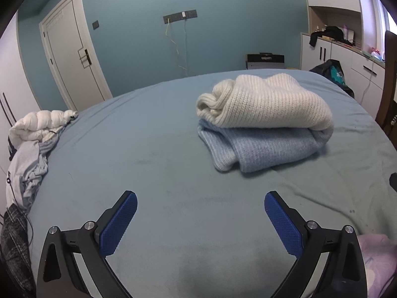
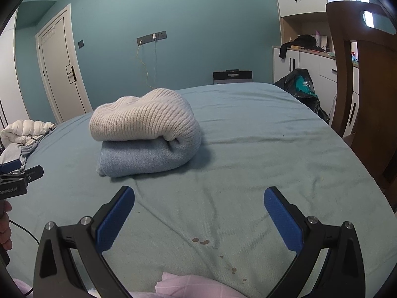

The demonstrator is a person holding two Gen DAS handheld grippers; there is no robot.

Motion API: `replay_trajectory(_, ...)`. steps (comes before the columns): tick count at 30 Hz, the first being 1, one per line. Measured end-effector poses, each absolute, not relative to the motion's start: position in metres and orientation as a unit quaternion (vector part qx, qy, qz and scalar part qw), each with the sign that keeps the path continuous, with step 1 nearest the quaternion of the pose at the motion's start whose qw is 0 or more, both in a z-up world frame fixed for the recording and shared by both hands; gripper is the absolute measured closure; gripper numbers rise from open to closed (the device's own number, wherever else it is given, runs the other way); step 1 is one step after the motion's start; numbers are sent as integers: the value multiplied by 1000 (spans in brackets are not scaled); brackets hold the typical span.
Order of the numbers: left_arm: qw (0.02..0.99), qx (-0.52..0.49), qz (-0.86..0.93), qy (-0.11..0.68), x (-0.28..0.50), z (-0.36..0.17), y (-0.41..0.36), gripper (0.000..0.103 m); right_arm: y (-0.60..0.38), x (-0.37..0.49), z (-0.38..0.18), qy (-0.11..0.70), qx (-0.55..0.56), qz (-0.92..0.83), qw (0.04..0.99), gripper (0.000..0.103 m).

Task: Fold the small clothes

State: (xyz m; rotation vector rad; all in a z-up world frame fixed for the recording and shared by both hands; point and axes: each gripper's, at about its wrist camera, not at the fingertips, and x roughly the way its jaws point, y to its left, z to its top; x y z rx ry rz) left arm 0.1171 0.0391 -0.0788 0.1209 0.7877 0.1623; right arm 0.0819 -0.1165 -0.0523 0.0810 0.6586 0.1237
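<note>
Textured blue claw (image 1: 201,200) pads (spread), ribbed folded sweater (image 1: 268,121)

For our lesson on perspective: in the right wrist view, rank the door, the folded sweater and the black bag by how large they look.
1. Folded sweater, though it is nearest the camera, which enlarges it.
2. Door, far off by the wall.
3. Black bag, partly hidden by the bed.

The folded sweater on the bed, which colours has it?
Cream on top, light blue below, on the sweater; clearest in the left wrist view.
</note>
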Motion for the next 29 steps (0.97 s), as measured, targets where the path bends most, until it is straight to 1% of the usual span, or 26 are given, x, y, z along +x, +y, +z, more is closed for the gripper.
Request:
replay_trajectory(9, 922, 51, 70, 377, 115, -75, 35, 0, -112, 82, -52, 325, 22, 64, 943, 1)
replay_trajectory(29, 919, 24, 34, 393, 116, -80, 24, 0, -110, 82, -54, 325, 12, 66, 943, 1)
